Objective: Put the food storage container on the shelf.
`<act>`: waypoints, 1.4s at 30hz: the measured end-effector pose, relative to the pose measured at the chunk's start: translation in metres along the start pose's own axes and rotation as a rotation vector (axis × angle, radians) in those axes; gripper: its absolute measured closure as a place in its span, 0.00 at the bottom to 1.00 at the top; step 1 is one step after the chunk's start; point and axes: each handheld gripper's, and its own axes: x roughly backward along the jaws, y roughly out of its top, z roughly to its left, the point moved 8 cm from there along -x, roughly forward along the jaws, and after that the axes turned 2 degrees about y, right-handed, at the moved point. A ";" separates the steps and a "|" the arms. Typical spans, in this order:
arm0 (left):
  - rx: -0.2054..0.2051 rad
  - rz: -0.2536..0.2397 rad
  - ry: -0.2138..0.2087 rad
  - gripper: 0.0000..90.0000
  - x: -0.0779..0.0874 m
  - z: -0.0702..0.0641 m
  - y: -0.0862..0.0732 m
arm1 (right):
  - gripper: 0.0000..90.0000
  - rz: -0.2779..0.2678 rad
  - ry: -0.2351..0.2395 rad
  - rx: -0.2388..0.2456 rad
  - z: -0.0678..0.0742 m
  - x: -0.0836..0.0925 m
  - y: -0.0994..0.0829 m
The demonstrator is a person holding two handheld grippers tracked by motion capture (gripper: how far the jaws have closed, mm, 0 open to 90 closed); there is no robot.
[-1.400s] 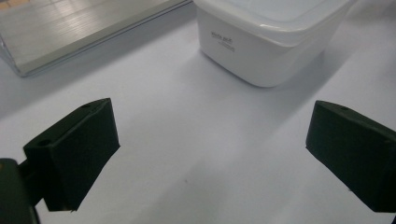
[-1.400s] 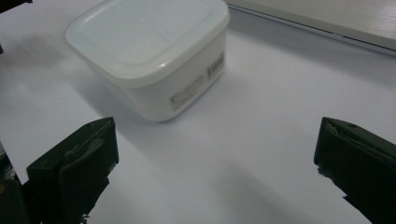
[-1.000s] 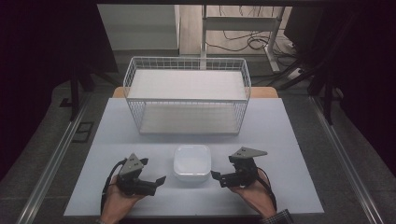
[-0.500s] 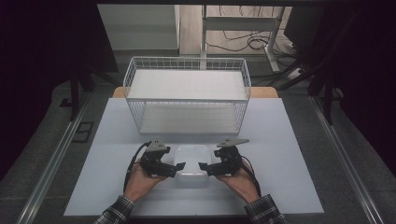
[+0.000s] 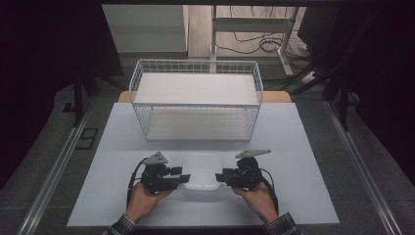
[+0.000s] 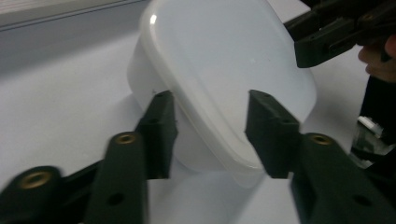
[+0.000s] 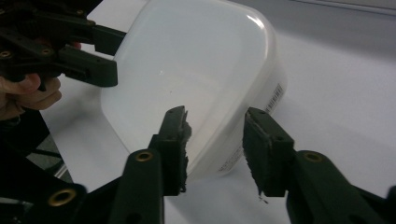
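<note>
Both your hands have come in from the near corners of the worktop (image 5: 303, 147) to the white plastic container (image 5: 200, 171), and now you flank it: left gripper (image 5: 182, 179) at its left edge, right gripper (image 5: 219, 177) at its right edge. A second ago they sat apart from it with the fingers wide.

The fingers of both grippers have just been closing, and the container's rim is between them. In the left gripper view, the left gripper's fingers (image 6: 161, 126) straddle the rim of the container (image 6: 224, 70), one below the lip and one above; they sit about half open and look to be touching the plastic, though I can't swear they're pressing yet. In the right gripper view it's the same story: fingers (image 7: 175, 135) either side of the lip of the container (image 7: 196, 65), closed down to roughly the thickness of that edge.

So you're at the grasp, by my reading — a two-sided pinch ready for a lift. The container sits on the worktop, near side, centred, with the wire basket (image 5: 195, 100) well beyond it at the far side.

The count: one container, lid on; one white wire basket; two grippers; one worktop.
</note>
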 end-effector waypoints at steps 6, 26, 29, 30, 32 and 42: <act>0.040 -0.062 0.033 0.86 0.007 0.004 0.003 | 0.88 -0.042 -0.005 -0.024 0.003 0.009 -0.001; 0.008 -0.119 0.111 0.87 0.012 0.014 0.029 | 0.87 -0.150 -0.079 0.099 -0.002 0.006 0.031; 0.004 -0.128 0.119 0.87 0.014 0.017 0.035 | 0.87 -0.161 -0.088 0.113 -0.004 0.006 0.041; 0.003 -0.131 0.121 0.88 0.014 0.018 0.037 | 0.87 -0.165 -0.088 0.116 -0.004 0.006 0.043; 0.000 -0.136 0.125 0.88 0.015 0.020 0.043 | 0.87 -0.171 -0.093 0.121 -0.005 0.006 0.048; 0.002 -0.160 0.133 0.88 0.008 0.045 0.076 | 0.87 -0.201 -0.131 0.138 -0.019 0.001 0.086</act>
